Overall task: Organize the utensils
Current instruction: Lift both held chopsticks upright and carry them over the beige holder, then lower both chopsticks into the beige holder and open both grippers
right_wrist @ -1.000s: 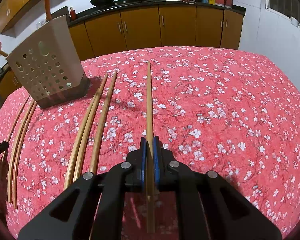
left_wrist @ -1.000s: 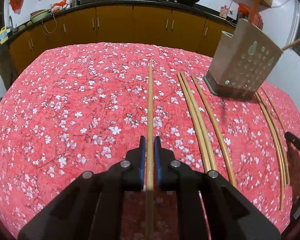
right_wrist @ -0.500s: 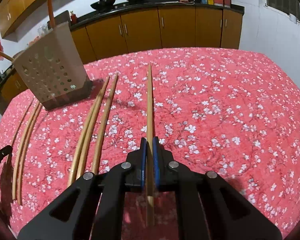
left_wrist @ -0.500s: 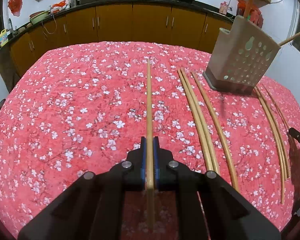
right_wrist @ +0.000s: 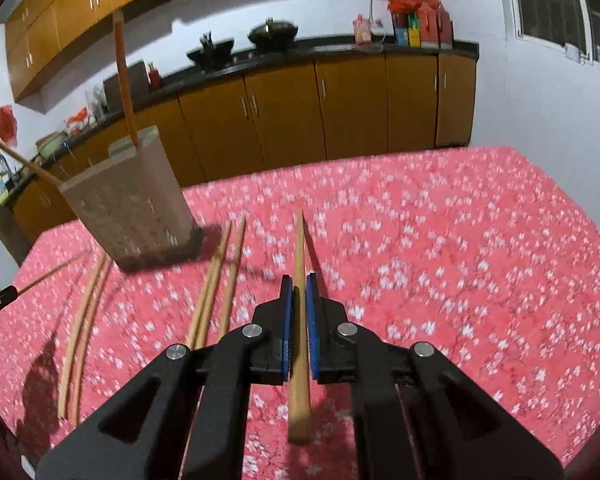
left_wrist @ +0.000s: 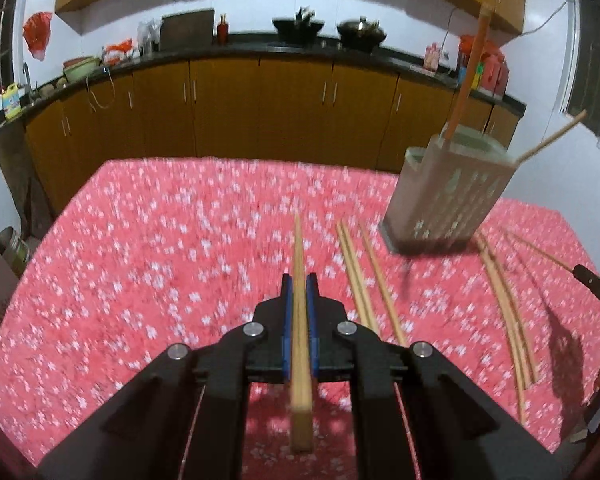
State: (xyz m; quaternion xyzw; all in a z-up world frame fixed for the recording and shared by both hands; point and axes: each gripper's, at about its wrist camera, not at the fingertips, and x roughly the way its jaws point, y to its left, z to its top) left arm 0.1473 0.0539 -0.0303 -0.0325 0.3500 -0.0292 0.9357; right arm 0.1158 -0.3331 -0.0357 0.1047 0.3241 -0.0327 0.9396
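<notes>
Spreading across both views is a table point(left_wrist: 140, 280) under a red flowered cloth, and on it stands the largest of the task's things, a perforated holder point(left_wrist: 448, 196), upright with one orange utensil and one thin stick already leaning out of its top. From the left tongs point(left_wrist: 299, 288) the holder lies ahead and to the right; from the right tongs point(right_wrist: 299, 288) it lies ahead and to the left, so it sits between the two, and neither looks clearly nearer. Loose chopsticks point(left_wrist: 364, 276) lie on the cloth beside the holder, running roughly away from the cameras, with another bundle point(left_wrist: 504, 304) on its far side. Each pair of tongs is closed tight on a single chopstick: the left chopstick point(left_wrist: 299, 280) and the right chopstick point(right_wrist: 299, 280) both run straight along the fingers, tips pointing forward and appearing raised off the cloth, thick ends trailing back toward the camera. Judging by that, each stick's long axis points past the holder rather than down into it, so the coming move likely needs a swing inward and a tilt to vertical over the open top.
</notes>
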